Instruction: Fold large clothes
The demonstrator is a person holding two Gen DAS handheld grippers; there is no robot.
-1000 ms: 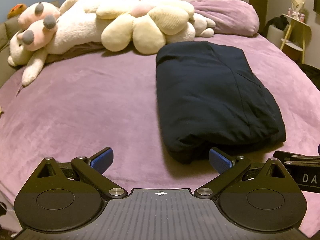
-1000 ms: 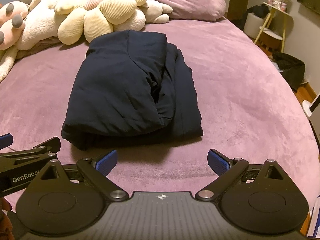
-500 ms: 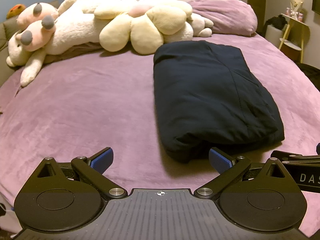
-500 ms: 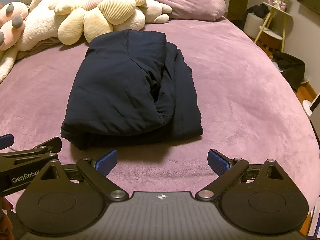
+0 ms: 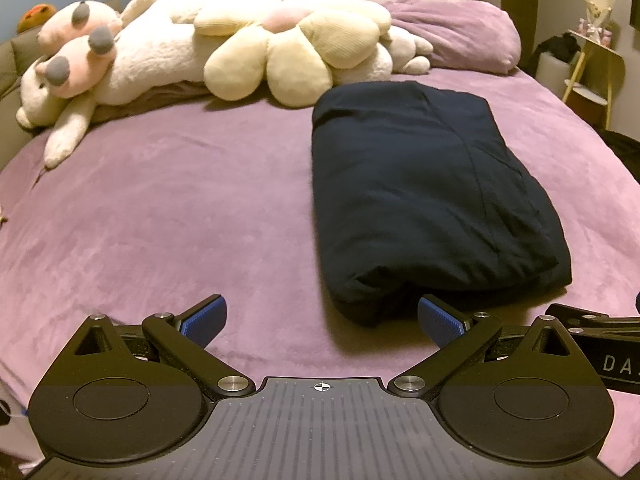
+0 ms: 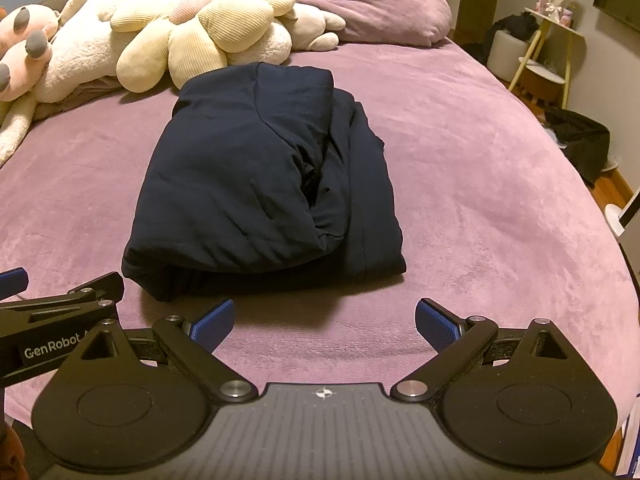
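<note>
A dark navy garment (image 5: pixel 424 188) (image 6: pixel 256 176) lies folded into a thick rectangular bundle on the purple bedspread (image 5: pixel 168 208) (image 6: pixel 480 184). My left gripper (image 5: pixel 322 318) is open just short of the bundle's near left corner, holding nothing. My right gripper (image 6: pixel 324 322) hangs open in front of the bundle's near edge, with bare bedspread between its blue pads. The left gripper's tip (image 6: pixel 60 300) shows at the left edge of the right wrist view. The right gripper's body (image 5: pixel 600 340) shows at the right edge of the left wrist view.
Large plush toys (image 5: pixel 224 52) (image 6: pixel 168 28) and a purple pillow (image 5: pixel 456 36) (image 6: pixel 380 8) line the head of the bed. A small side table (image 6: pixel 548 44) and a dark bag (image 6: pixel 580 136) stand on the floor to the right.
Both grippers stay open and nearly still. The left wrist view has shifted slightly, so the bundle sits a little lower and further left in frame.
</note>
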